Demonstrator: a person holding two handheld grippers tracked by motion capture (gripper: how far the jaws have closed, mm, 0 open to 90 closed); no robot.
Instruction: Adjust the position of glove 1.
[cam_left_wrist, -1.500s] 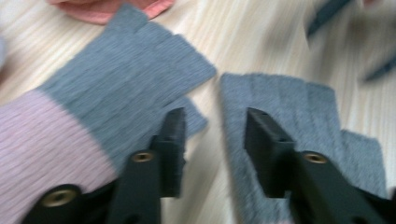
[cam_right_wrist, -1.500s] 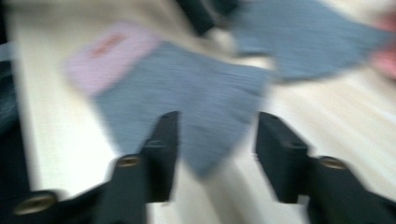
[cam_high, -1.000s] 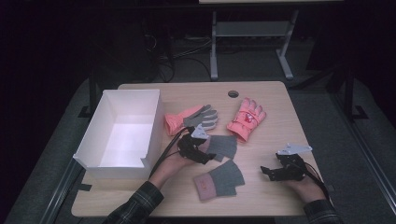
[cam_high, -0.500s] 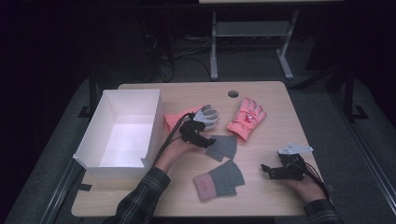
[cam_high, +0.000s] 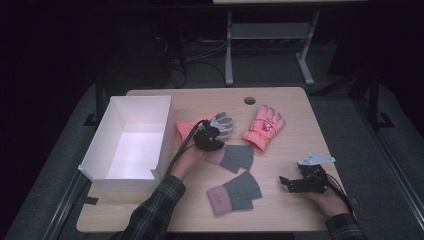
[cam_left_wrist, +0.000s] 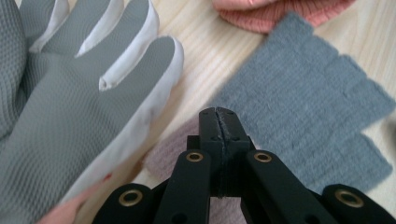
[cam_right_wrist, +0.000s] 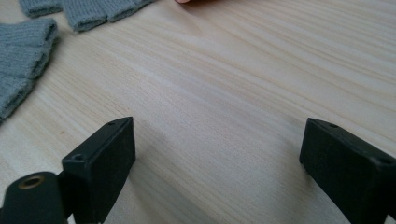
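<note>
On the desk (cam_high: 300, 100), the grey fingerless glove (cam_high: 239, 157) lies mid-desk right of the white box (cam_high: 132, 142); the left gripper (cam_left_wrist: 218, 112), jaws just closing to clenched with no cloth plainly between, should bite the cuff deeper, while the right gripper (cam_right_wrist: 217, 154) idles released.

The table (cam_right_wrist: 243, 84) is showing pale wood with a fine grain and a matt finish. The grey fingerless glove (cam_left_wrist: 308, 102) is looking like soft knitted wool, ribbed at its mauve cuff. The work glove (cam_left_wrist: 60, 112) is wearing a finely textured grey coating over white cloth. The left tongs (cam_left_wrist: 218, 122) are showing matt black plastic with brass-coloured rivets.
</note>
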